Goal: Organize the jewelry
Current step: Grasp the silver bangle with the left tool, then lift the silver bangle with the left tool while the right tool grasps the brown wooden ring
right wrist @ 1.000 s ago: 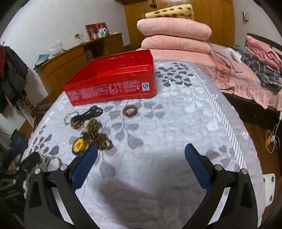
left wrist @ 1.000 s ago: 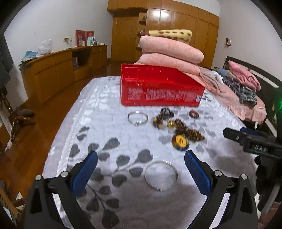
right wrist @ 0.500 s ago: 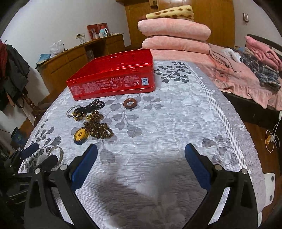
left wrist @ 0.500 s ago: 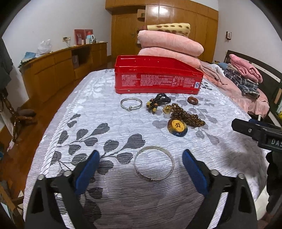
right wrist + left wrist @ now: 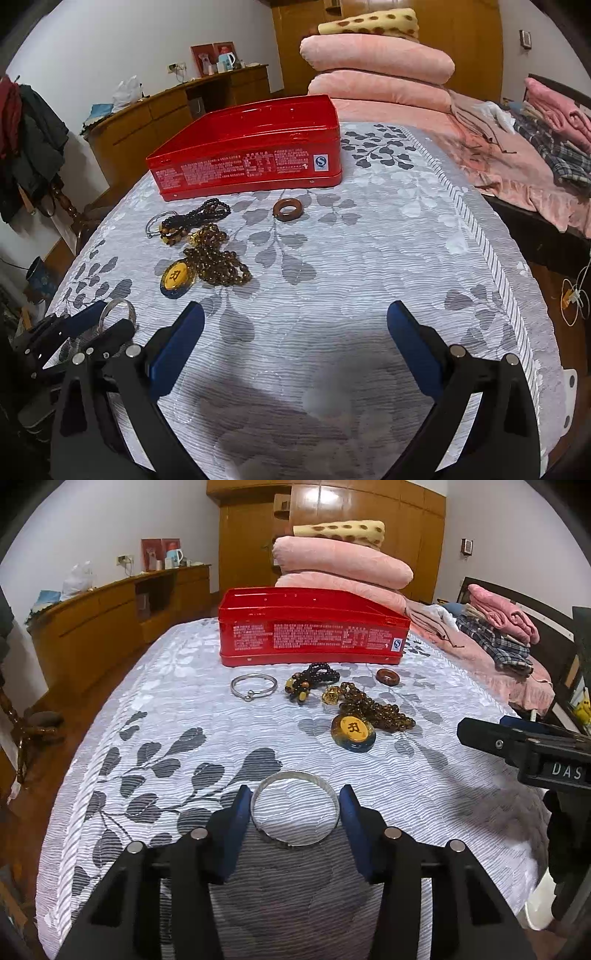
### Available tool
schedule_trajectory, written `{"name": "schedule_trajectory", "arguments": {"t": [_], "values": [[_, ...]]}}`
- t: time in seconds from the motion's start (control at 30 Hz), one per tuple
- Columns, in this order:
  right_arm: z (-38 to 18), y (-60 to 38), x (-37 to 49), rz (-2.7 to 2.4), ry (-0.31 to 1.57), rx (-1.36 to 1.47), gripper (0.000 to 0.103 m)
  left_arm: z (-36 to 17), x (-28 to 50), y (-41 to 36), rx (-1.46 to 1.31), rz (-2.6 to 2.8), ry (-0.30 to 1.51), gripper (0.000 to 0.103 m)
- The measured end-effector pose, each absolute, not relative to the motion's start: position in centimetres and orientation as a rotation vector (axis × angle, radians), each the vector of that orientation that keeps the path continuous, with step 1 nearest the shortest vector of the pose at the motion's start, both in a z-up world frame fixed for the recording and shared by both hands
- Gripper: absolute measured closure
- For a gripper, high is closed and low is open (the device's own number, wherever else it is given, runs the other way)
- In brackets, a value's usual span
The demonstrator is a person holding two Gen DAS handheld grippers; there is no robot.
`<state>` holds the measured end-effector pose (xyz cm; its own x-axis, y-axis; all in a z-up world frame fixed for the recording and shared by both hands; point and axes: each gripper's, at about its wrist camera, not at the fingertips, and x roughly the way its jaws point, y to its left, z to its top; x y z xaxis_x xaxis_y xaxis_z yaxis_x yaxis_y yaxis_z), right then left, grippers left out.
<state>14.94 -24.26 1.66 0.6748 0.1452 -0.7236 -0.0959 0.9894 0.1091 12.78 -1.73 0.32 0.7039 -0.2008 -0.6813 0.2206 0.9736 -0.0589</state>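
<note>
Left wrist view: left gripper (image 5: 294,814), jaws just closing in, blue pads touching either side of wide plain silver bangle (image 5: 294,808) flat on grey leaf-print bedspread (image 5: 155,716).

Right wrist view: right gripper (image 5: 295,343) spread wide, empty above bedspread.

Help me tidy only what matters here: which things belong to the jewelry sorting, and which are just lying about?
Job:
silver bangle between the left tongs, whose jaws have just been closing
thin bracelet
dark beads
brown beads
yellow pendant
brown ring
red tin

Lying about:
pink blankets
plaid clothes
</note>
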Motion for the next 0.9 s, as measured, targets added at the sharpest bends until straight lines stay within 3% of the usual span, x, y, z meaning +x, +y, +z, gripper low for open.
{"name": "schedule_trajectory", "arguments": {"t": [0.43, 0.47, 0.53, 0.9], "values": [[2.1, -24.1, 17.4, 0.168, 0.796, 0.074, 0.008, 2.2, 15.4, -0.6, -0.024, -0.216, 0.708, 0.054], [2.2, -24.1, 17.8, 0.166, 0.793, 0.073, 0.010, 2.3, 15.8, -0.5, -0.027, -0.213, 0.708, 0.054], [2.2, -24.1, 18.8, 0.168, 0.795, 0.079, 0.025, 2.6, 16.6, -0.3, -0.033, -0.207, 0.703, 0.054], [1.6, -23.6, 23.3, 0.164, 0.850, 0.086, 0.037, 4.1, 20.6, -0.3, -0.058, -0.198, 0.709, 0.054]]}}
